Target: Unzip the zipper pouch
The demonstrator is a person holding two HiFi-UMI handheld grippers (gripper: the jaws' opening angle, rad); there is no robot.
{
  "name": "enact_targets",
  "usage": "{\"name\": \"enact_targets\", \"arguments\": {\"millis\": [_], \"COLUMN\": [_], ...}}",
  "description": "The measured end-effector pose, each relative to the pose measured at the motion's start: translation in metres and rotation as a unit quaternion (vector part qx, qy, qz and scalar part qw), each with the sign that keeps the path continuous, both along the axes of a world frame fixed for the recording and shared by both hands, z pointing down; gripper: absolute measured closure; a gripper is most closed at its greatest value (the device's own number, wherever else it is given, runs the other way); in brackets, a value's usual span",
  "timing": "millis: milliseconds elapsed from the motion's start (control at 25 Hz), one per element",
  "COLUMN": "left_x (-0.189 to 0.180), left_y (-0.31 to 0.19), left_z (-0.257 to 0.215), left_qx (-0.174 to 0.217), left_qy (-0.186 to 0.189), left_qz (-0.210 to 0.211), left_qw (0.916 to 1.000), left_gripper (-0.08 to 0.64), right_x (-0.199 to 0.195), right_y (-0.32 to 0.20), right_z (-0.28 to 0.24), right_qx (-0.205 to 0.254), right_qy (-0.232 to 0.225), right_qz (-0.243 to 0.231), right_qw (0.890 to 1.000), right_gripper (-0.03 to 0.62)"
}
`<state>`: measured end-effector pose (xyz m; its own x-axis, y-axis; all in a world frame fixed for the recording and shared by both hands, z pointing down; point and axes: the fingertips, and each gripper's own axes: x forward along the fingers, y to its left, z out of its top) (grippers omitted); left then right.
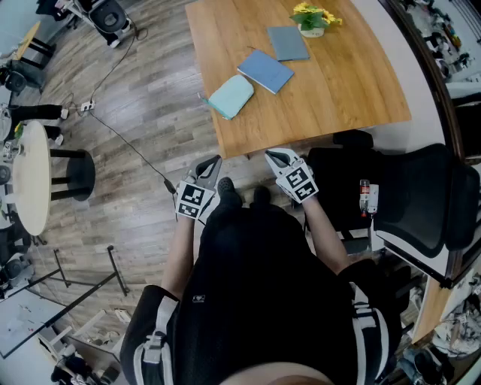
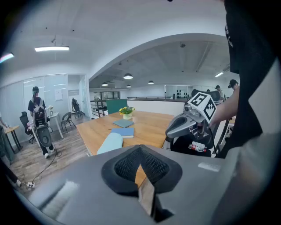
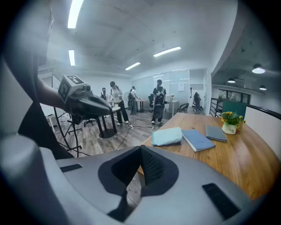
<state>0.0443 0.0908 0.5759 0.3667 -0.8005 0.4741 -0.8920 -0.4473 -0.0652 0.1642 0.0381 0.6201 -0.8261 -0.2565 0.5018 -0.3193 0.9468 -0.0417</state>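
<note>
Nearest the person, the left tool (image 1: pixel 210 167) and right tool (image 1: pixel 276 158) hung side by side, tilted down, just short of the counter's (image 1: pixel 331 98) near edge. Each had its jaws pressed together with nothing between them, the dark ribbed pads meeting in a V in each tool's own view. Neither touched the counter or anything on it.

The pouch (image 1: pixel 231 96) lay beyond them at the counter's near left corner, close to the left edge, well apart from both tools. It was a pale teal, soft, puffy oblong with rounded corners, and a small tab seemed to poke out past the left edge. Where the zip pull sat could not be made out.

Just right of it lay a flat blue book (image 1: pixel 265 71), perhaps touching it. Farther off were a thin grey book (image 1: pixel 288 43) and yellow flowers (image 1: pixel 312 20) in a small white pot.

The counter was smooth, glossy wood, so the light pouch would probably slide. A tug on the zip with one tool alone could drag it off the left edge onto the floor (image 1: pixel 150 113); the other tool would need to pin the fabric first. The soft cloth could also bunch and jam the slider, and a shove rightward would push the book.
</note>
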Motion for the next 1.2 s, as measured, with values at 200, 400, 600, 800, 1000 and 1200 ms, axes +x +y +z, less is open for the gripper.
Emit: {"name": "enact_targets", "arguments": {"millis": [200, 400, 600, 800, 1000, 1200], "left_x": [0.005, 0.001, 0.0, 0.001, 0.006, 0.011], "left_y": [0.002, 0.006, 0.01, 0.013, 0.012, 0.013], "left_z": [-0.005, -0.005, -0.007, -0.007, -0.009, -0.011], "left_qx": [0.006, 0.003, 0.003, 0.001, 0.006, 0.009], "left_qy": [0.005, 0.001, -0.003, -0.006, -0.006, -0.004], "left_qz": [-0.003, -0.011, -0.014, -0.012, -0.011, -0.009], "left_qw": [1.0, 0.9999, 0.9999, 0.9999, 0.9999, 0.9999], "left_gripper": [0.558, 0.558, 0.558, 0.558, 0.558, 0.558], "right_x": [0.001, -0.002, -0.003, -0.003, 0.001, 0.004], "right_y": [0.011, 0.011, 0.012, 0.013, 0.012, 0.015], "right_z": [0.007, 0.005, 0.002, 0.0, -0.003, -0.006], "right_qx": [0.005, 0.012, 0.015, 0.017, 0.023, 0.024], "right_qy": [-0.003, -0.005, -0.006, -0.012, -0.018, -0.025], "right_qz": [-0.008, -0.017, -0.021, -0.01, -0.004, -0.005], "right_qw": [1.0, 1.0, 1.0, 1.0, 1.0, 0.999], "right_gripper": [0.589, 0.589, 0.589, 0.589, 0.589, 0.588]}}
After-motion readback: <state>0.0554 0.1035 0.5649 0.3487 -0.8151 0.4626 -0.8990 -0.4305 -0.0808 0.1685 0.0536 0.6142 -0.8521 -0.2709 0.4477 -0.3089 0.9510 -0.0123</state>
